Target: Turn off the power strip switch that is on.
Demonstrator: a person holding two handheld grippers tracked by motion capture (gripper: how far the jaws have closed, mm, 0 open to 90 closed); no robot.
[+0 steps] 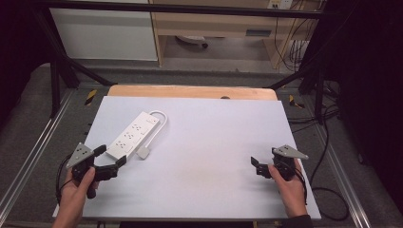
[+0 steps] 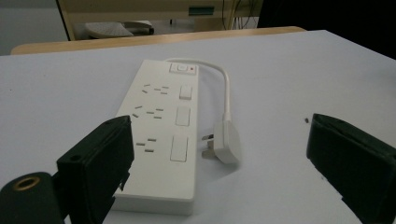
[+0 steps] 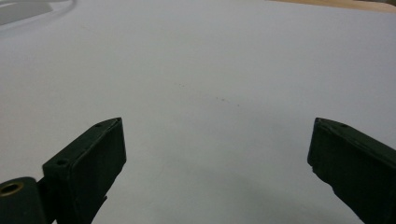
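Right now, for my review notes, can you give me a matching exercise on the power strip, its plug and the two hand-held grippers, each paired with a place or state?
Things:
1. power strip
2. plug
3. left hand-held gripper
4. right hand-held gripper

Places or states:
A. open, over bare table far from the strip
B. lies flat, sockets up, on the table's left part
C. open, just short of the strip's near end
D. lies unplugged beside the strip

Pairs: 1-B, 2-D, 3-C, 4-A

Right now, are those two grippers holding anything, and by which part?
Nothing is held. The left gripper stands open just short of the power strip; the right gripper is open over bare table.
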